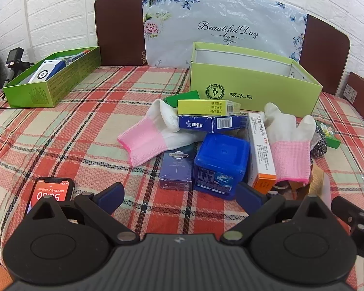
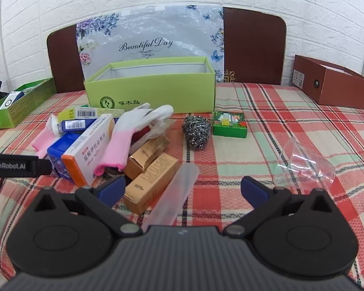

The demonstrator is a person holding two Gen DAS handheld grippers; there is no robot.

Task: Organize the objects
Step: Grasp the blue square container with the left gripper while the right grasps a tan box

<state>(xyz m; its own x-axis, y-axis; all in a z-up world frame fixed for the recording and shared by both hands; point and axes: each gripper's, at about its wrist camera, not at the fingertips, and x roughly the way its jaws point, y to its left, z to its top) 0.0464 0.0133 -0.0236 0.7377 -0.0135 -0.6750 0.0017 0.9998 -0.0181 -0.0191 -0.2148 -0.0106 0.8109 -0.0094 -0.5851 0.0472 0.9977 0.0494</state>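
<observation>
Clutter is heaped mid-bed on the plaid bedspread [image 1: 89,131], just before the light green box [image 1: 252,92]. Only the left wrist view shows a phone [image 1: 49,195] near the bed's front left edge; only the right wrist view shows the gold boxes [image 2: 150,172], a clear plastic bag [image 2: 305,167] and most of the brown box [image 2: 332,84] at the back right corner. The left gripper [image 1: 179,198] is held wide apart, nothing between its fingers, close before the blue tub [image 1: 220,165]. The right gripper [image 2: 183,192] is likewise spread and empty, above a translucent strip [image 2: 177,194]. The light green box's visible interior appears bare; the dark green tray [image 1: 48,80] at the back left corner holds a white-and-blue box [image 1: 47,72].
</observation>
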